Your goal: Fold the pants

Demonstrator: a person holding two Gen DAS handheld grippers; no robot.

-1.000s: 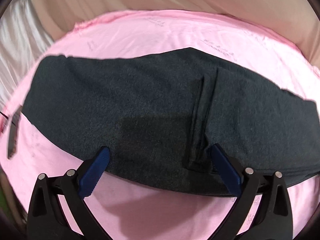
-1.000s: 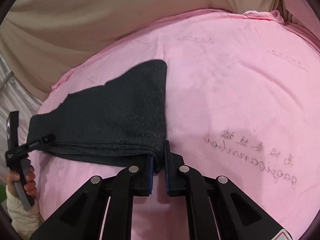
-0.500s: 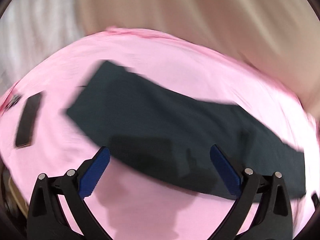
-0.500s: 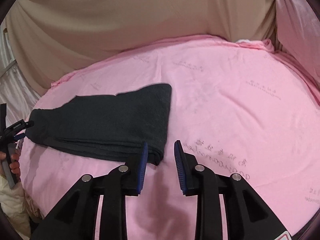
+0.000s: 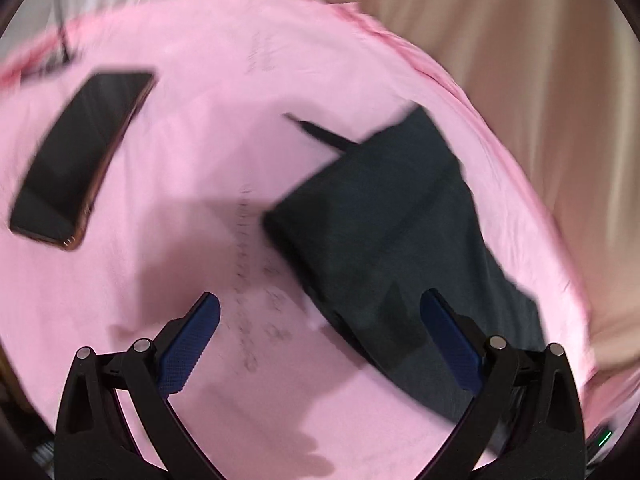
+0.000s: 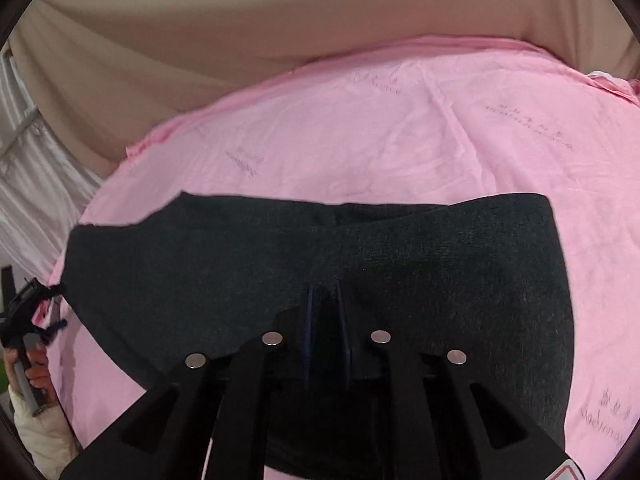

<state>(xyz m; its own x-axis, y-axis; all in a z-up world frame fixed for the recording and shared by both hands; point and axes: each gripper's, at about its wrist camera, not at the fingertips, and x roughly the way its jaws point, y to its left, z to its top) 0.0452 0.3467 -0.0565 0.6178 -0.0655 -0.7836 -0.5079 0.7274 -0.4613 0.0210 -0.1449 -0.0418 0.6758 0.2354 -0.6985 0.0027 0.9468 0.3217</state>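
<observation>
Right wrist view: right gripper [image 6: 326,304], jaws just closing, pinches the folded pants [image 6: 224,264]; left gripper [image 5: 320,320] gapes empty.

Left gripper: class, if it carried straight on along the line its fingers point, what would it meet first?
Most likely the pink sheet close beside the near edge of the folded dark pants. The left gripper is open and holds nothing. Motion blur leaves depth uncertain, so the pants' edge could come first.
</observation>
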